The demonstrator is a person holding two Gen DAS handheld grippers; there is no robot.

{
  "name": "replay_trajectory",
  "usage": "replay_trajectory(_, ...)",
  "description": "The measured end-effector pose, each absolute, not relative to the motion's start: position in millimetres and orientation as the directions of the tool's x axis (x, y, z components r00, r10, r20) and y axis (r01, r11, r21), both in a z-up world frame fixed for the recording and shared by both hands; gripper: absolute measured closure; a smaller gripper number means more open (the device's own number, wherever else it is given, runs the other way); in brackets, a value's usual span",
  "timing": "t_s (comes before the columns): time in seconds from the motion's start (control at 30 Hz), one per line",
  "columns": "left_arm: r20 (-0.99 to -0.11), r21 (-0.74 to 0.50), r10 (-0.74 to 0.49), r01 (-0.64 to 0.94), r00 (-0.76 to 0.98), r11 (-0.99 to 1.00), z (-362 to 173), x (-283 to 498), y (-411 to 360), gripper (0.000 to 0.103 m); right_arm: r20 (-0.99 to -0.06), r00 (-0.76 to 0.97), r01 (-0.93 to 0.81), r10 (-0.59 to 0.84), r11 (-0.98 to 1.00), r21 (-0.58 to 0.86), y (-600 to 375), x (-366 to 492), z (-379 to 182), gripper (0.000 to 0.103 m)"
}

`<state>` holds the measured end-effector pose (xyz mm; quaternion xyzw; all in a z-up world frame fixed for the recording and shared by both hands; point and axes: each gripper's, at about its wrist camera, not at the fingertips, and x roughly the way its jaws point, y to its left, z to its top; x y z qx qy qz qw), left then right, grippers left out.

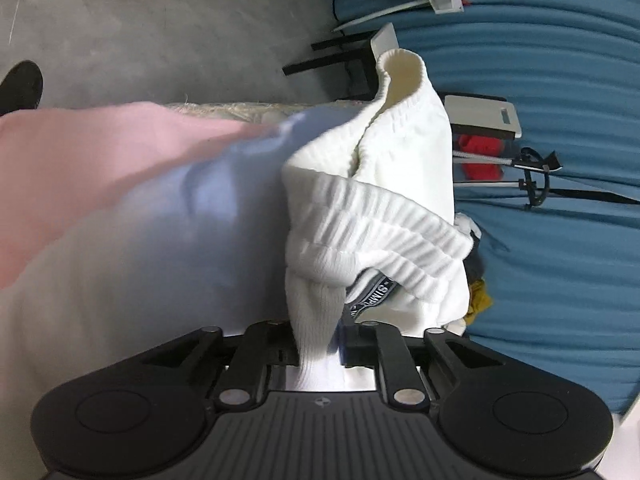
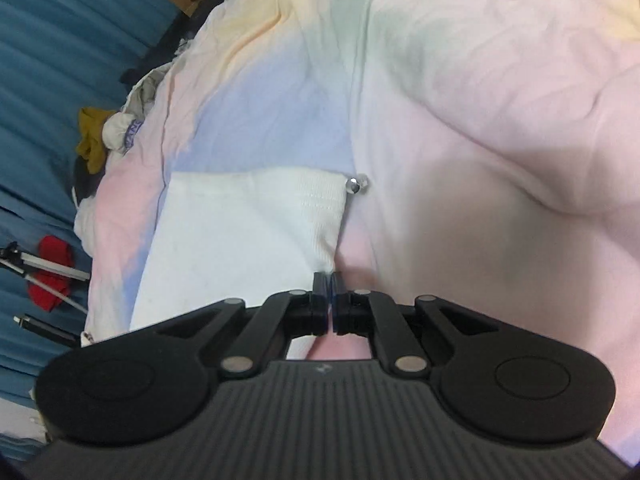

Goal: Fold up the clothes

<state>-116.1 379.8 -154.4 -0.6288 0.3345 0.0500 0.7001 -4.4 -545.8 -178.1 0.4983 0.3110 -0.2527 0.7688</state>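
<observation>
A white ribbed knit garment (image 1: 380, 184) rises bunched in front of my left gripper (image 1: 320, 340). A thick fold of it runs down between the fingers, which are shut on it. A black label (image 1: 372, 292) shows under its ribbed band. In the right wrist view the same white garment (image 2: 248, 232) lies flat on a pastel pink, blue and yellow sheet (image 2: 480, 140). My right gripper (image 2: 330, 280) is shut at the garment's near right corner, the cloth tapering into its fingertips. A small shiny bead (image 2: 354, 184) sits at the garment's far right corner.
A heap of other clothes (image 2: 116, 128) with a mustard piece (image 2: 92, 140) lies at the sheet's left edge. Beyond it are a red cloth (image 2: 52, 276), a tripod (image 2: 40, 264) and a blue curtain (image 2: 60, 40). A grey floor (image 1: 160, 32) and a dark shoe (image 1: 20, 84) show past the sheet.
</observation>
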Motion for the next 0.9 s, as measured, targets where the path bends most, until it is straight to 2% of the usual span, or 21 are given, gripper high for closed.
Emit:
replay_trajectory(0.03,-0.533,-0.846,-0.351,-0.488,0.770,0.213,-154.0,-113.3,381.1,0.080,-0.731,0.677,0.695,-0.086,0.402,0.596,-544.5,-2.4,-172.2,0.096)
replay_trajectory(0.17,-0.574,-0.807,-0.267,-0.480,0.774,0.343,-128.1,-110.8,379.4,0.056,-0.740,0.651,0.702,-0.167,0.504,0.504,-541.4,4.0,-141.6,0.090)
replay_trajectory(0.2,-0.579,-0.797,-0.251,-0.472,0.776,0.377,-120.6,-114.3,379.3,0.050,-0.738,0.643,0.708,-0.204,0.525,0.472,-542.0,2.0,-137.4,0.074)
replay_trajectory(0.23,-0.586,-0.782,-0.236,-0.465,0.775,0.415,-111.1,-120.1,378.8,0.048,-0.733,0.636,0.714,-0.241,0.544,0.441,-543.4,-0.6,-134.2,0.045)
replay_trajectory(0.3,-0.607,-0.729,-0.178,-0.453,0.775,0.514,-88.1,-130.5,374.4,0.043,-0.705,0.647,0.706,-0.290,0.577,0.411,-540.9,-4.0,-121.3,0.017)
replay_trajectory(0.33,-0.611,-0.696,-0.138,-0.446,0.780,0.563,-75.5,-135.2,370.3,0.041,-0.691,0.657,0.695,-0.302,0.598,0.400,-537.5,-2.7,-114.9,0.020)
replay_trajectory(0.43,-0.601,-0.586,-0.023,-0.421,0.799,0.692,-39.3,-132.2,352.5,0.026,-0.650,0.694,0.650,-0.311,0.659,0.379,-521.3,7.4,-95.3,0.019)
replay_trajectory(0.53,-0.578,-0.471,0.043,-0.377,0.815,0.798,-6.4,-116.3,320.7,0.023,-0.604,0.751,0.571,-0.265,0.721,0.394,-493.3,29.4,-77.0,0.019)
replay_trajectory(0.7,-0.558,-0.379,-0.002,-0.252,0.830,0.890,26.8,-64.1,253.2,0.023,-0.553,0.831,0.373,-0.053,0.792,0.484,-431.3,82.9,-58.4,0.020)
replay_trajectory(0.9,-0.529,-0.301,-0.071,-0.108,0.845,0.948,56.9,-8.1,169.4,0.023,-0.556,0.825,0.227,0.101,0.842,0.490,-351.7,140.3,-53.7,0.020)
